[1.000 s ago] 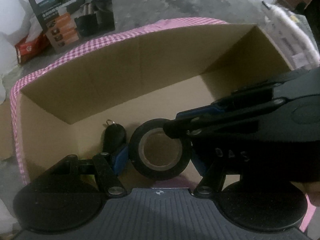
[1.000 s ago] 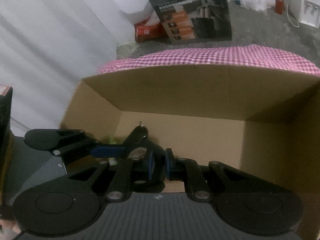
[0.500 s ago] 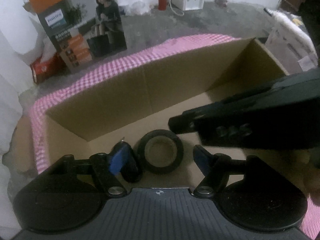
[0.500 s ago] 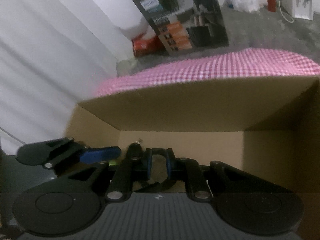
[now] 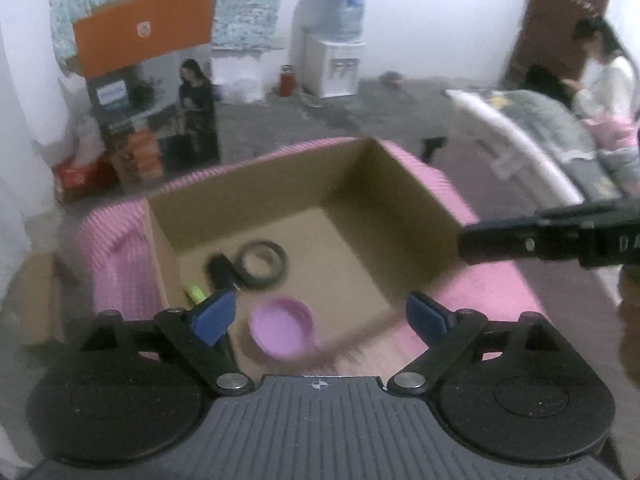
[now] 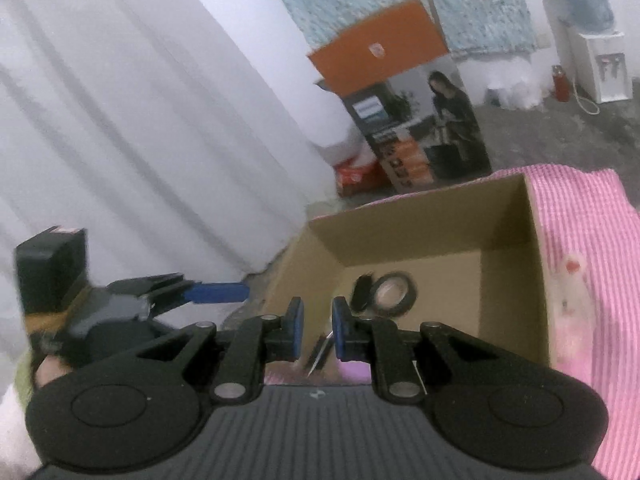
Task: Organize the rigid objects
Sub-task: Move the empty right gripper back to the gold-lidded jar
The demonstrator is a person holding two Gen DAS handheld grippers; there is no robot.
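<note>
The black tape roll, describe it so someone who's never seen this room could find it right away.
Look for the open cardboard box sitting on the pink checked cloth. On the box floor, toward its left side, lies the tape roll, flat beside a black key fob. It is the only black ring there; the other round thing, a purple lid, is solid and nearer the camera.

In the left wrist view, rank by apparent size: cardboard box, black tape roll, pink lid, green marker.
1. cardboard box
2. pink lid and black tape roll: similar; the lid is nearer, so unranked
3. green marker, partly hidden
</note>
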